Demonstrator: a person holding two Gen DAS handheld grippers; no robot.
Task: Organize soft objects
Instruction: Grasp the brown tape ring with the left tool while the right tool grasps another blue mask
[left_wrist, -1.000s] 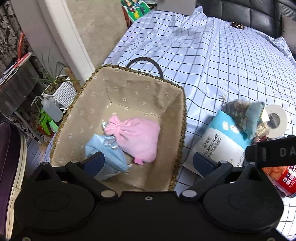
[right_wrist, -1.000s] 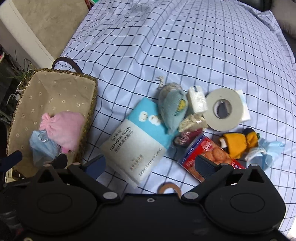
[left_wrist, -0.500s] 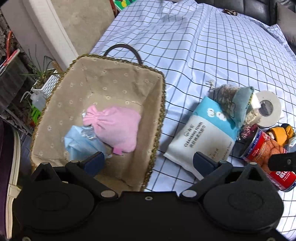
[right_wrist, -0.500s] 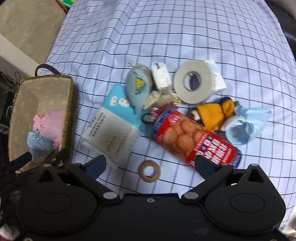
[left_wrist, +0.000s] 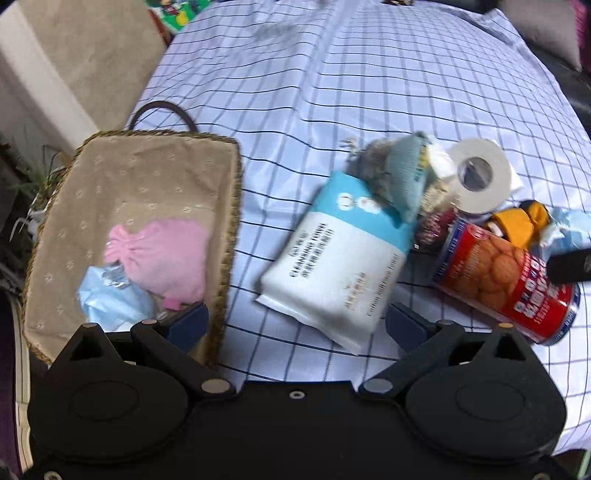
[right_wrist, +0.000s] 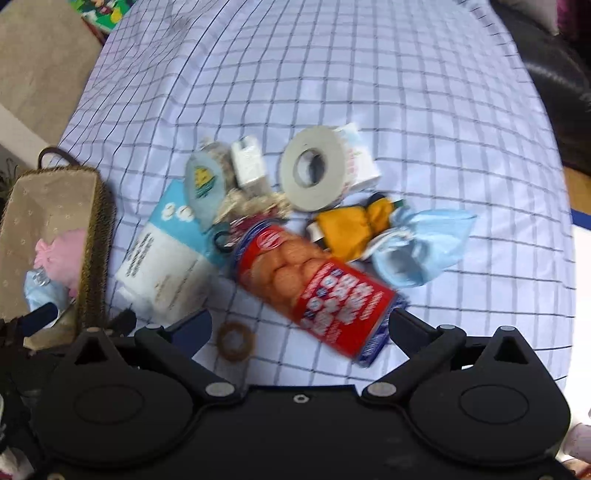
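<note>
Soft pouches and packets are split between a basket and a loose heap on the checked bedsheet (right_wrist: 369, 92). Left gripper (left_wrist: 297, 319) hangs with its fingers (left_wrist: 190, 321) spread wide and empty, one tip over the near corner of the lined wicker basket (left_wrist: 231, 206), the other over the sheet beside the white-and-blue towel pack (left_wrist: 332, 266). Inside the basket lie a pink drawstring pouch (left_wrist: 166, 254) and, touching it, a crumpled light blue bag (left_wrist: 110, 302). Right gripper (right_wrist: 299, 326) is likewise spread and holding nothing, its tips either side of the near end of a red biscuit can (right_wrist: 314, 280) lying on its side; a brown ring (right_wrist: 235, 340) rests on the sheet just by the left tip. Beyond the can sit a yellow cloth bundle (right_wrist: 347, 229), a pale blue drawstring bag (right_wrist: 421, 247) touching it, a white tape roll (right_wrist: 314, 173) and a grey-blue pouch (right_wrist: 205, 184) resting on the towel pack's far edge.
</note>
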